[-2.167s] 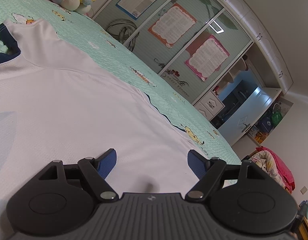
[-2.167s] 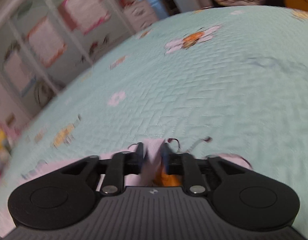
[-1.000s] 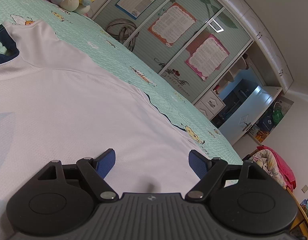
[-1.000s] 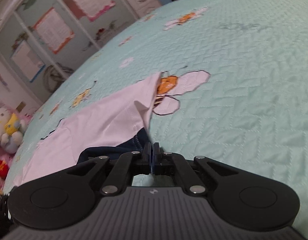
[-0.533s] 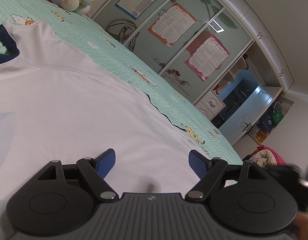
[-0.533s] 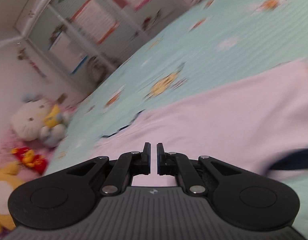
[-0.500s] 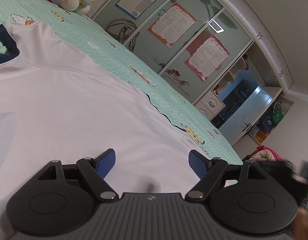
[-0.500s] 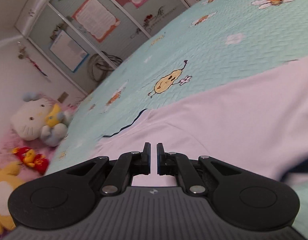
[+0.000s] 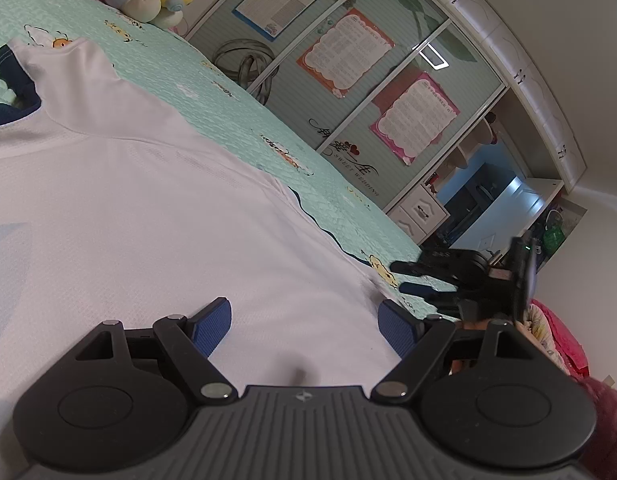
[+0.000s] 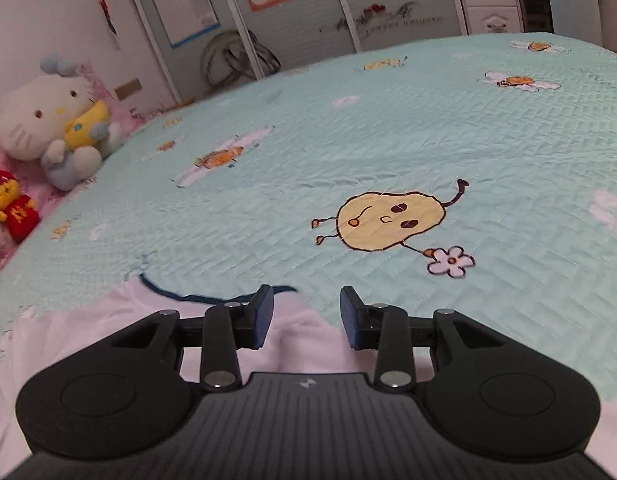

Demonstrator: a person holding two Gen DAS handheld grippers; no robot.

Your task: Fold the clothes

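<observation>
Lying spread flat across a bed (image 9: 244,116) with a mint quilted cover: a white shirt (image 9: 120,216) with a navy collar (image 9: 12,92) at the far left of the left wrist view and a thin navy trim along its edge. Hovering low over the shirt's near part, left tongs (image 9: 304,320) spread wide, blue pads clear of the fabric, nothing between them. Visible at the right of that same view, right tongs (image 9: 408,278) beside the shirt's edge, over a small yellow cartoon print. In the right wrist view, right tongs (image 10: 306,314) opening, a fold of the white shirt (image 10: 304,344) lying under and between the pads, pads not pressing on it. Beyond, a yellow pear-shaped cartoon figure (image 10: 388,220) stitched into the cover. Near the far corner of the bed, a white plush cat (image 10: 48,120) and a small red-and-yellow plush bear (image 10: 12,204). Along the wall, sliding wardrobe doors (image 9: 348,92) with 3 posters stuck on.
</observation>
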